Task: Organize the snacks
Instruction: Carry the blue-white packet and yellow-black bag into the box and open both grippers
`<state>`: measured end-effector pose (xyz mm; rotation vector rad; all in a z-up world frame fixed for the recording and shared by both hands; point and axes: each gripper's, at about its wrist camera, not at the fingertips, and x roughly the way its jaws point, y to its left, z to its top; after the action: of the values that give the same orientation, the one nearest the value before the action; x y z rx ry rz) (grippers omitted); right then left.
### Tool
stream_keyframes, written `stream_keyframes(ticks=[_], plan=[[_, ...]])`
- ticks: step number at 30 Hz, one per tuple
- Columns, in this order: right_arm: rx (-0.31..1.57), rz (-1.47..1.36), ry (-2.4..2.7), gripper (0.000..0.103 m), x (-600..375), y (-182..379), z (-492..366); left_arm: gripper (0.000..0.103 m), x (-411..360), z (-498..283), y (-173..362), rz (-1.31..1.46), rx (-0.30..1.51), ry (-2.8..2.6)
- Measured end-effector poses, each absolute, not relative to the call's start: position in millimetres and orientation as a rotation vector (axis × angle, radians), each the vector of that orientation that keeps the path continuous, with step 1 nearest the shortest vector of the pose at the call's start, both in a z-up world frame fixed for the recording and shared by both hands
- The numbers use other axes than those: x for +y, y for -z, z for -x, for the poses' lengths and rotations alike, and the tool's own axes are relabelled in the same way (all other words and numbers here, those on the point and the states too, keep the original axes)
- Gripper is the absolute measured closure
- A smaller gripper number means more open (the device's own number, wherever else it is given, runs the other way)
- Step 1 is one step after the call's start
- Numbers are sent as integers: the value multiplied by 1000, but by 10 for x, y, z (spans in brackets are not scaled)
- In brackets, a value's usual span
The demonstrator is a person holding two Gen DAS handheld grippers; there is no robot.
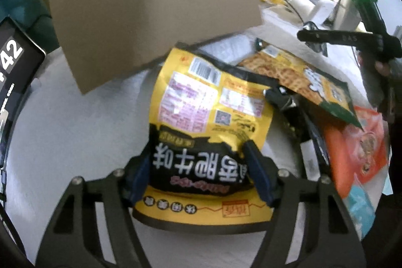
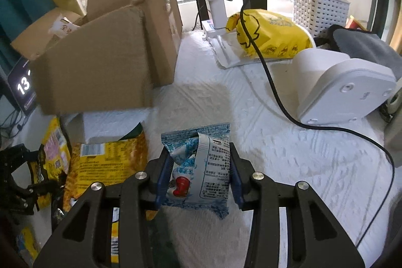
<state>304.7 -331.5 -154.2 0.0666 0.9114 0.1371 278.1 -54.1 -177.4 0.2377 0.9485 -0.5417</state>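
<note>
In the left wrist view a yellow-and-black snack bag [image 1: 208,117] lies on the white cloth. My left gripper [image 1: 198,157] has its blue pads pressed on the bag's black lower part from both sides. Beyond it lie a yellow noodle-print bag [image 1: 301,77] and an orange packet [image 1: 356,150]. In the right wrist view my right gripper [image 2: 198,150] is shut on a crumpled blue-and-white snack packet [image 2: 201,167], held just above the cloth. The noodle-print bag [image 2: 108,162] lies to its left. An open cardboard box [image 2: 100,62] stands behind, with its flap [image 1: 150,24] hanging over the left gripper's bag.
A white device [image 2: 339,92] and a black cable [image 2: 271,82] lie on the white cloth [image 2: 276,155] to the right. A yellow printed bag [image 2: 271,34] and a white basket [image 2: 319,9] sit at the back. A clock display [image 2: 22,87] stands at the left edge.
</note>
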Motion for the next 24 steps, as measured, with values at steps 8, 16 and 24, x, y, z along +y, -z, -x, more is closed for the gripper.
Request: stream_keyframes(ticks=[8, 16, 24], plan=[[841, -62, -167, 60, -3258, 1238, -2811, 33, -426, -2544, 1445, -183, 866, 543], [768, -35, -200, 60, -3113, 878, -2686, 33, -181, -2453, 1007, -122, 752, 501], [706, -8, -240, 60, -2994, 544, -2763, 33, -102, -2618, 640, -32, 681, 474]])
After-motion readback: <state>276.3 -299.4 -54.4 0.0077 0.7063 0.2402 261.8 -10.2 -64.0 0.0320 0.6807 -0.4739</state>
